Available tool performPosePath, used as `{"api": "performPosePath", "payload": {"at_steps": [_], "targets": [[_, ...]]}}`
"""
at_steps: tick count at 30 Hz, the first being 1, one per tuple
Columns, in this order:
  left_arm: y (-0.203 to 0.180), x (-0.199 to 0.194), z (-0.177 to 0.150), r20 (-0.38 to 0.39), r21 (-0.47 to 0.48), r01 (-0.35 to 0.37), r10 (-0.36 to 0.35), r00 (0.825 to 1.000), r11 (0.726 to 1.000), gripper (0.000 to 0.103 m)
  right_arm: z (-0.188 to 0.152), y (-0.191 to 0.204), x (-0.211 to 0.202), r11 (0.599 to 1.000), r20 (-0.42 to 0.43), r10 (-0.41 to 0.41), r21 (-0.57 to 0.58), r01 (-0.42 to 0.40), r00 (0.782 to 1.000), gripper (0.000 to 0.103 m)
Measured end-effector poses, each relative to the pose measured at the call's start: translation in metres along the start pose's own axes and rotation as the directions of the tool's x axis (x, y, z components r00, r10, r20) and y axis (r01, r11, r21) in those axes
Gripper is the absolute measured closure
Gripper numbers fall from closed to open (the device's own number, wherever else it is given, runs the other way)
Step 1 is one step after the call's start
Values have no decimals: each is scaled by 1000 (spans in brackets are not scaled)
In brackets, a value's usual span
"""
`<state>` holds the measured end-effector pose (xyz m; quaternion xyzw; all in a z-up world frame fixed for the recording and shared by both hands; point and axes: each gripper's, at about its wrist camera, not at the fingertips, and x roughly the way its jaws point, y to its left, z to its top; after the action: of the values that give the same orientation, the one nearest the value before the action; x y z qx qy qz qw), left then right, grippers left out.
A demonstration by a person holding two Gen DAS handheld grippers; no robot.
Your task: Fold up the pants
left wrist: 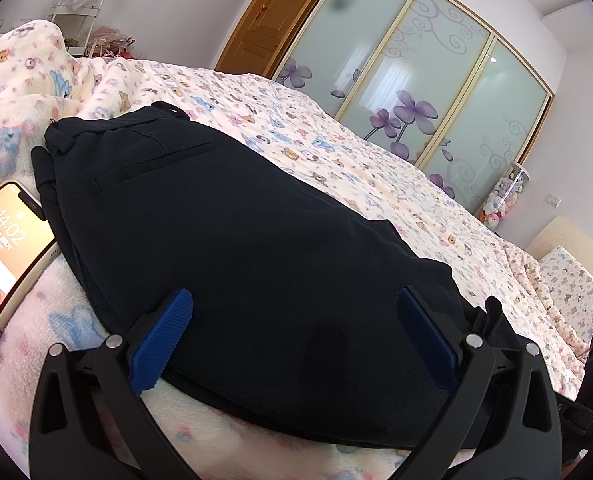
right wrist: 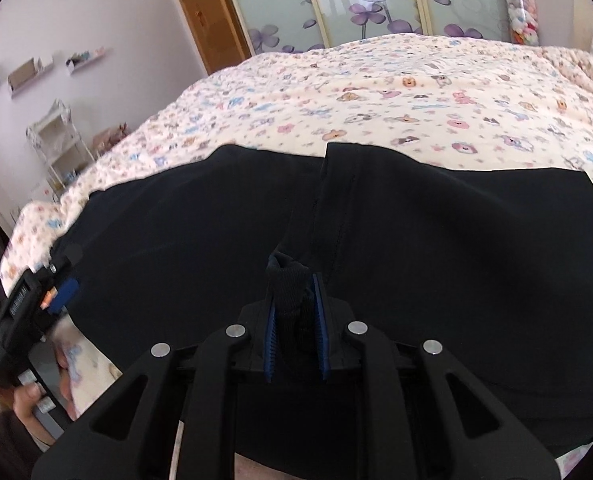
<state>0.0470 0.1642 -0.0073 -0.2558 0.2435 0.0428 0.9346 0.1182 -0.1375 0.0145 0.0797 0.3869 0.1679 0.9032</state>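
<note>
The dark pants lie on the bed, filling the middle of both frames. The left gripper has its jaws spread wide over the near edge of the cloth. At lower centre of the right view, the right gripper has its jaws narrowed on a pinched-up fold of the pants; a phone lies at the left edge of the left view.
</note>
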Motion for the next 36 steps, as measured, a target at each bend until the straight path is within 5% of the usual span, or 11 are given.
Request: {"api": "performPosePath", "payload": {"at_steps": [4, 6, 8, 11, 14, 18, 21, 23, 27, 31, 36], "targets": [[0, 0, 1, -2, 3, -3, 3, 1000, 1000, 2, -4, 14, 10, 997, -51, -26, -79, 22, 998, 74], [0, 1, 2, -5, 3, -1, 1, 1000, 1000, 2, -7, 30, 10, 986, -81, -15, -169, 1, 997, 37], [2, -3, 5, -9, -3, 22, -22, 1000, 1000, 2, -12, 43, 4, 974, -103, 3, -225, -26, 995, 29], [6, -18, 10, 25, -33, 66, -66, 998, 997, 2, -18, 44, -24, 971, -12, 82, -225, -83, 997, 47], [5, -35, 14, 58, -29, 65, -64, 996, 997, 2, -14, 23, -39, 990, 62, 51, -136, -42, 997, 56], [-7, -41, 18, 24, 66, 28, -29, 999, 997, 2, -10, -1, -24, 999, 12, 38, -18, -38, 999, 57], [-10, -41, 20, 8, 108, 4, -5, 1000, 994, 2, -19, 5, 2, 998, -94, -8, -61, 3, 996, 57], [-9, -41, 23, -20, 122, -8, 10, 1000, 993, 2, -20, 13, 3, 994, -92, -42, -106, 32, 995, 57], [-1, -43, 28, -65, 123, -16, 24, 998, 992, 2, -17, 18, -13, 993, -33, 28, -117, -32, 999, 57], [18, -41, 34, -147, 45, 6, 0, 989, 999, 2, -21, 19, 1, 992, -106, 30, -118, -43, 994, 56], [54, -28, 38, -324, -194, 51, -113, 939, 980, 2, -23, -4, -21, 988, -43, 153, 44, -151, 987, 56]]}}
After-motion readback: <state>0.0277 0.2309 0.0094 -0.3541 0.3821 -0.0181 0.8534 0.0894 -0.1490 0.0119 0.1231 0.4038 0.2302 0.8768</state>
